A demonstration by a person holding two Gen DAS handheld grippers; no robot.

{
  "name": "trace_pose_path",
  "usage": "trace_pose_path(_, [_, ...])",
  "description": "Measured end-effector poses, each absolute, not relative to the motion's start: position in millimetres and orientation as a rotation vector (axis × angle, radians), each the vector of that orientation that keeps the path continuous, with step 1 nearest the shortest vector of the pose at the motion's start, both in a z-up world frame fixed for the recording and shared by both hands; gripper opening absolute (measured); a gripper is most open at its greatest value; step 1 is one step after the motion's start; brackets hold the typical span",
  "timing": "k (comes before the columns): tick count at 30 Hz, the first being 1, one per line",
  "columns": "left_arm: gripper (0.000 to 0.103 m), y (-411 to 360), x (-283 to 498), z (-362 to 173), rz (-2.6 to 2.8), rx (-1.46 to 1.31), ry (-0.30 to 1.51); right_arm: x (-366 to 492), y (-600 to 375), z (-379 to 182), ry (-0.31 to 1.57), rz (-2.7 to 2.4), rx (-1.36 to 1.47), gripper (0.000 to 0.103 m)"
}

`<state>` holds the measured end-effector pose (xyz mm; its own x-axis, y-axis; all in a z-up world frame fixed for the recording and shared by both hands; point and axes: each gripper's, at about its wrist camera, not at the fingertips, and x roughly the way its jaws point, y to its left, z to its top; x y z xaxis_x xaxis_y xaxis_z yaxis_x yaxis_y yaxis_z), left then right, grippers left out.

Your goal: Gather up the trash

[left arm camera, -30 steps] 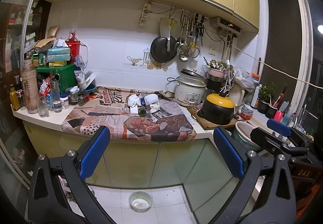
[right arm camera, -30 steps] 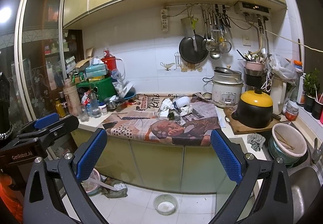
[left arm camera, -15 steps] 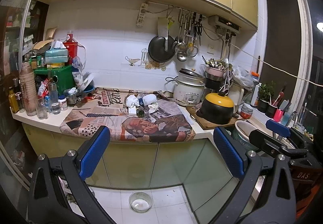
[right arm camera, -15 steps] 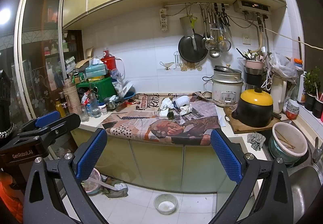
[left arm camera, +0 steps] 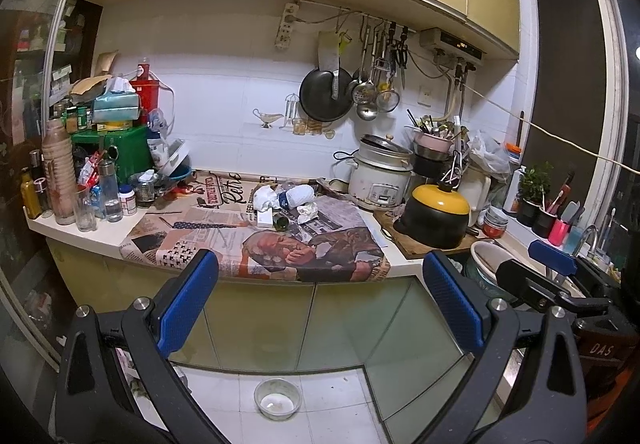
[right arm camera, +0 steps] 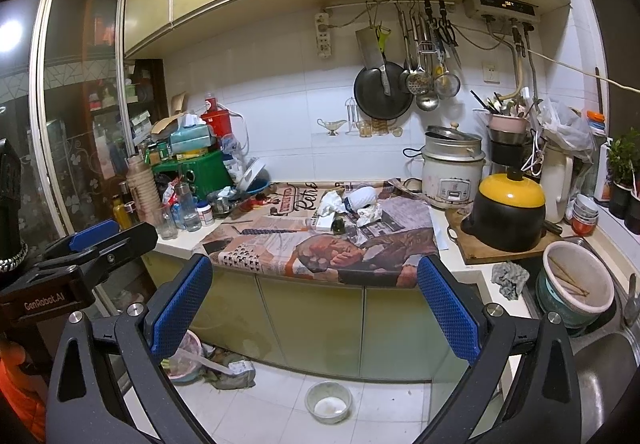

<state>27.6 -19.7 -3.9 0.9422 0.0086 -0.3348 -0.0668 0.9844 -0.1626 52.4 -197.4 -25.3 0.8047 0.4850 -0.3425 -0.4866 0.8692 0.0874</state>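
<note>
A small pile of trash lies on the newspaper-covered counter [left arm camera: 224, 236]: crumpled white tissues [left arm camera: 266, 198] [right arm camera: 330, 203], a plastic bottle in a white wrap [left arm camera: 298, 195] [right arm camera: 362, 198], another paper wad [left arm camera: 308, 210] [right arm camera: 370, 213], a small white box [left arm camera: 264, 219] and a dark bottle [left arm camera: 282, 222] [right arm camera: 339, 225]. My left gripper [left arm camera: 320, 296] is open and empty, well back from the counter. My right gripper [right arm camera: 314, 298] is open too, equally far off. Each gripper shows at the edge of the other's view.
A black pot with a yellow lid [left arm camera: 438, 216] [right arm camera: 508, 210] and a rice cooker [left arm camera: 380, 180] stand right of the trash. Bottles and jars [left arm camera: 80, 196] crowd the left end. A bowl [left arm camera: 278, 398] [right arm camera: 328, 402] sits on the floor; a sink [right arm camera: 600, 372] lies at right.
Both views have shifted only slightly; the counter sits a touch further left in the left wrist view. Both grippers stay open and nothing on the counter has moved.
</note>
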Motion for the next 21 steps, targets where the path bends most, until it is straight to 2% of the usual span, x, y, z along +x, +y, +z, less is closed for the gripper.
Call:
trace_pose_path(11, [0.103,-19,43,-8,0.056,-0.176,0.351,70,-202,-25,0.378,0.523,0.000,0.102])
trace_pose_path(21, [0.103,4,105,-20,0.042,-0.188,0.364,119,-193,-35,0.418,0.470,0.016,0.102])
